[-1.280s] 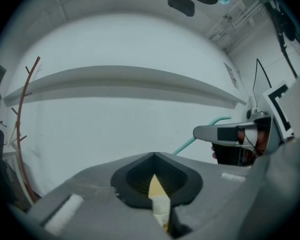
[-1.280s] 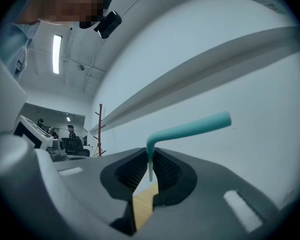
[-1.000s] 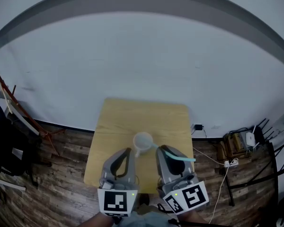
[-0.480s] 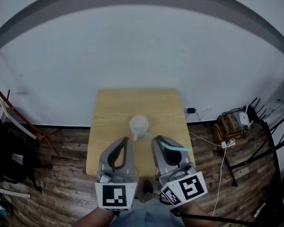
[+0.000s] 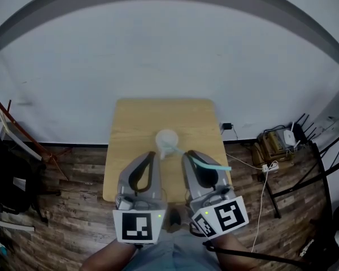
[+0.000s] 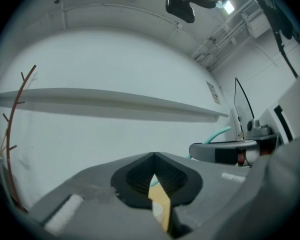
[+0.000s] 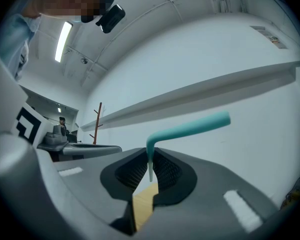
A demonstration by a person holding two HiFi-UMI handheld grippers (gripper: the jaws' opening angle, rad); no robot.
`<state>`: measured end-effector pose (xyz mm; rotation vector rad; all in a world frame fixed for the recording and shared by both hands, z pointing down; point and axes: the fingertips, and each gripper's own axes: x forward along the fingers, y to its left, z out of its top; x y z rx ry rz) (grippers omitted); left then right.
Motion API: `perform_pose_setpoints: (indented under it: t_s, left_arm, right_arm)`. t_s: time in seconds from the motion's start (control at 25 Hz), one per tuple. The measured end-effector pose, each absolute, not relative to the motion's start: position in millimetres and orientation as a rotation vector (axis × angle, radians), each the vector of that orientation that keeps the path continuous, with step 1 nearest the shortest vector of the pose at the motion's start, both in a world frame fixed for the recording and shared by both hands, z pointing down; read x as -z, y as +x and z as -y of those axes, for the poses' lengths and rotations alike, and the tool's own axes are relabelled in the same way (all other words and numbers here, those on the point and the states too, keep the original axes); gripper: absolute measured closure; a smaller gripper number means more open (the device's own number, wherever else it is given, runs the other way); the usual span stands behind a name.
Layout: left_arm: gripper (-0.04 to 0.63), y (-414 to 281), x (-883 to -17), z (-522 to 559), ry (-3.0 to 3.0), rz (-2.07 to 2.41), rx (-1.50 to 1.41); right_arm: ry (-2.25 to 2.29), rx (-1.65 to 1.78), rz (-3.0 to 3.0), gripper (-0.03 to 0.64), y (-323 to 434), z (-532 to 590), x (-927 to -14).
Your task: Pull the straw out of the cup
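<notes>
The pull looks almost finished. The right gripper is clamped on the teal straw, right of centre, and the straw's far tip is near the cup at mid-table. The left gripper has its jaws together and holds nothing. The next move is probably to draw the straw fully clear.

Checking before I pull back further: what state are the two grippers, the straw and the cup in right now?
left gripper: shut, nothing between its jaws.
right gripper: shut on the straw.
straw: bent, pinched near its lower end; that end looks clear of the cup.
cup: upright on the table, touched by neither gripper.
</notes>
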<state>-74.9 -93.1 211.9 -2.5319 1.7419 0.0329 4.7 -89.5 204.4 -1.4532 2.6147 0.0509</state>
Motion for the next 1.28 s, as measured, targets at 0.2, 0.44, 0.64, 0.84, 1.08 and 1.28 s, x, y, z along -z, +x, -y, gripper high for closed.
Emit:
perform_pose_setpoints:
  t_s: [0.2, 0.44, 0.64, 0.84, 1.08, 1.28]
  left_arm:
    - [0.577, -74.8, -213.3, 95.7, -2.543, -1.73, -0.032]
    - [0.577, -74.6, -219.0, 100.7, -2.562, -1.728, -0.024]
    - [0.577, -75.5, -222.3, 105.4, -2.571, -1.724, -0.017]
    - [0.577, -72.8, -221.9, 111.3, -2.578, -1.712, -0.01]
    - [0.577, -75.0, -222.8, 121.0, -2.583, -1.718, -0.012]
    - [0.577, -78.9, -226.7, 130.1, -2.584, -1.721, 0.004]
  right_arm:
    - [-1.459, -0.053, -2.624, 0.578, 2.5, 91.8, -206.8]
    - [-1.476, -0.053, -2.642, 0.581, 0.5, 95.6, -212.3]
    - [-1.478, -0.053, -2.636, 0.581, 0.2, 99.8, -212.7]
    - [-1.477, -0.055, -2.641, 0.581, 0.1, 106.7, -211.1]
    - [-1.474, -0.05, -2.643, 0.581, -2.1, 116.7, -211.7]
    - [-1.473, -0.043, -2.647, 0.581, -4.8, 125.3, -215.2]
